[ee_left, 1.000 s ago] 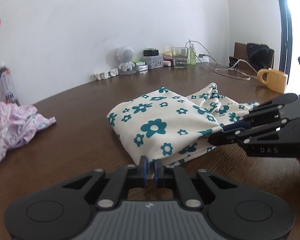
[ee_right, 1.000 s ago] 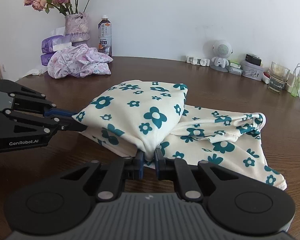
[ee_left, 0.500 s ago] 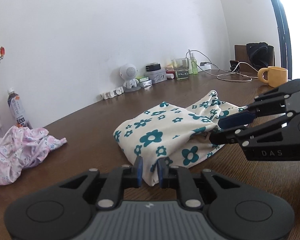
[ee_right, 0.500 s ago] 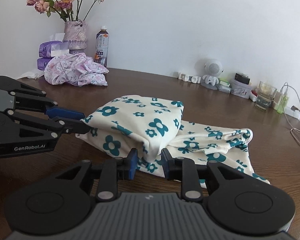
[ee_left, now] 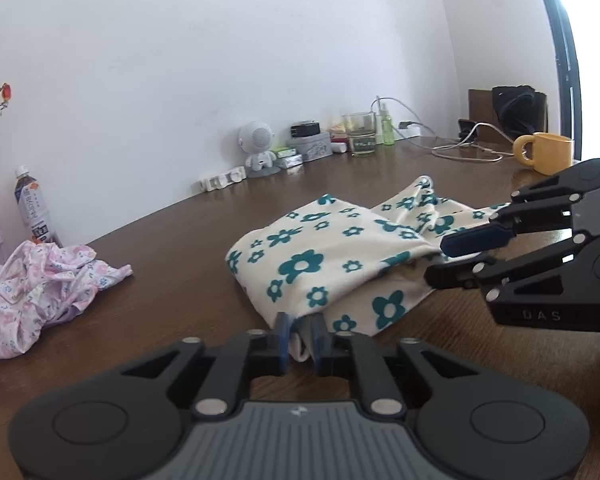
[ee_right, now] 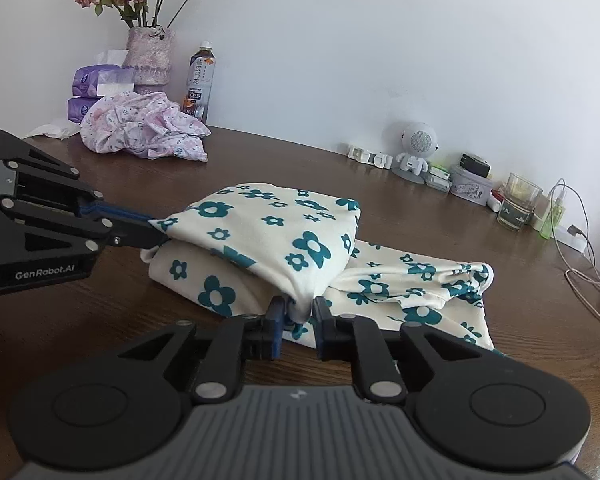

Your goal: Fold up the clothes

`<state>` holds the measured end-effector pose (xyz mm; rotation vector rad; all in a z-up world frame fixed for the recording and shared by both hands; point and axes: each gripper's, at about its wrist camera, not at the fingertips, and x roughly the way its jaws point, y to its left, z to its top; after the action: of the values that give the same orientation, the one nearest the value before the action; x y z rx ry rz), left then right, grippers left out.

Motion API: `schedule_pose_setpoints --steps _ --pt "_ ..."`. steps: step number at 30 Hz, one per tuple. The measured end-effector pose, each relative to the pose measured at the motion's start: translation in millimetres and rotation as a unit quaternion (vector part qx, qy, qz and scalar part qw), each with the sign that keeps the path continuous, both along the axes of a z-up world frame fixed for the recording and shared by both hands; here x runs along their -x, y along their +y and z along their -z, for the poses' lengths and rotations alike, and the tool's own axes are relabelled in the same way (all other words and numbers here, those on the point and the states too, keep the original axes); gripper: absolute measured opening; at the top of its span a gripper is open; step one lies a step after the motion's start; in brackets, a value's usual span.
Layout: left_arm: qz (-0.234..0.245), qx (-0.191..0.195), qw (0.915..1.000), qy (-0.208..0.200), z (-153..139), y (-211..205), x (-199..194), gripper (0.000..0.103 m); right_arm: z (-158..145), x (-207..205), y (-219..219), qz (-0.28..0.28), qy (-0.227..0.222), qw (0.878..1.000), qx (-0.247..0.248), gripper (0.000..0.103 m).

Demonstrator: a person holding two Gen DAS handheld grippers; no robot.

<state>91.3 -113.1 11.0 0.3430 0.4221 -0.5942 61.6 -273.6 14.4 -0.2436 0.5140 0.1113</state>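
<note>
While the flowered garment [ee_right: 284, 236] lay half folded on the counter [ee_right: 400, 208], left tongs [ee_left: 300, 334] and right tongs [ee_right: 296, 316] stood narrowly apart around its corners; the pink garment [ee_right: 144, 128] remained crumpled.

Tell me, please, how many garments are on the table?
2: the cream floral garment mid-table at the claws, and the crumpled pink garment by the vase. Others may lie outside the views.
</note>
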Motion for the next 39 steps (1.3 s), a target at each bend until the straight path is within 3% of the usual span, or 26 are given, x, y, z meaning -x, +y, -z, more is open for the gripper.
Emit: schedule_pose_setpoints --steps 1,2,5,9,12,14,15,16,20,25,27,29,30,31,37,39 --pt "0.005 0.0 1.0 -0.003 0 0 2 0.038 -1 2 1 -0.002 -0.001 1.0 0.004 0.03" --pt "0.009 0.0 0.9999 -0.005 -1 0 4 0.042 -2 4 0 -0.003 -0.002 1.0 0.005 0.033" --pt "0.032 -0.016 0.9994 0.002 2 -5 4 0.043 -3 7 -3 -0.008 0.001 1.0 0.003 0.035" --pt "0.04 -0.086 0.9955 0.0 12 -22 -1 0.044 -1 1 -2 -0.018 0.015 1.0 0.017 0.035" --pt "0.032 -0.112 0.993 -0.019 14 -26 -2 0.045 1 -4 -1 -0.025 0.025 0.999 0.028 0.035" --pt "0.03 -0.124 0.9914 -0.03 16 -26 -4 0.032 2 -8 0 -0.025 0.029 0.999 0.03 0.035" --pt "0.032 -0.122 0.9916 -0.027 15 -25 -6 0.014 2 -10 -1 -0.023 0.029 0.999 0.027 0.033" --pt "0.033 -0.117 0.9922 -0.027 14 -24 -7 0.011 2 -12 -1 -0.022 0.026 0.999 0.02 0.031" --pt "0.032 -0.093 0.9949 -0.025 8 -20 -11 0.011 -2 -14 -3 -0.022 0.012 1.0 0.007 0.031" --pt "0.031 -0.074 0.9966 -0.017 3 -18 -13 0.014 1 -10 9 -0.05 0.011 0.998 0.035 0.057" --pt "0.032 -0.073 0.9967 -0.017 3 -19 -11 0.015 3 -16 13 -0.042 0.01 0.998 0.046 0.057" --pt "0.04 -0.076 0.9962 -0.015 3 -20 -8 0.029 2 -24 14 -0.031 0.008 0.999 0.043 0.056" --pt "0.042 -0.079 0.9959 -0.018 4 -21 -6 0.044 1 -27 13 -0.027 0.007 0.999 0.037 0.053" --pt "0.044 -0.086 0.995 -0.025 5 -24 -4 0.051 0 -30 12 -0.023 0.005 0.999 0.029 0.042" --pt "0.021 -0.105 0.9934 -0.041 6 -36 -12 0.049 -3 -32 7 -0.014 -0.006 1.0 0.005 0.037" --pt "0.017 -0.111 0.9927 -0.044 7 -38 -17 0.04 -1 -31 7 -0.015 -0.003 1.0 0.006 0.037"
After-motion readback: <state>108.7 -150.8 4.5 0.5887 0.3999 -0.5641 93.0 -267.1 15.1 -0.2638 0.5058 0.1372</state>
